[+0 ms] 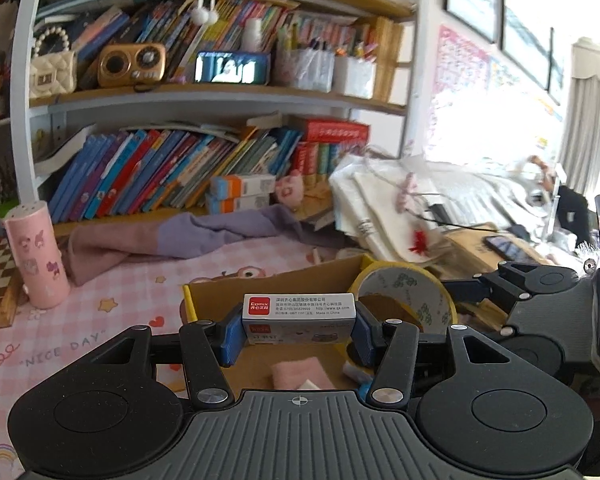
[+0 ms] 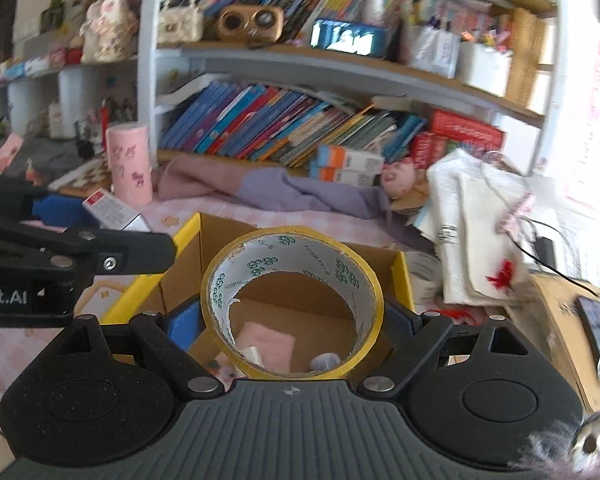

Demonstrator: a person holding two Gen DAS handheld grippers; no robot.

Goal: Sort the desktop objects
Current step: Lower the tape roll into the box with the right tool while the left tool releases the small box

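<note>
My left gripper (image 1: 298, 334) is shut on a small white staple box (image 1: 299, 317) with a red label, held over an open cardboard box (image 1: 228, 294) with yellow flaps. My right gripper (image 2: 292, 324) is shut on a roll of yellow tape (image 2: 292, 304), its blue pads pressing both sides, above the same cardboard box (image 2: 216, 236). Inside the box lie a pink felt piece (image 2: 270, 342) and a few small items. In the left wrist view the tape roll (image 1: 406, 292) and the right gripper's black arm show at the right. The staple box (image 2: 114, 212) shows at the left of the right wrist view.
A pink cylinder (image 1: 36, 254) stands at the left on the pink checked desk mat (image 1: 112, 312). A purple cloth (image 1: 204, 236) lies before the bookshelf (image 1: 204, 96). White bags (image 1: 384, 208) pile at the right beside a brown carton with a phone (image 2: 598, 328) on it.
</note>
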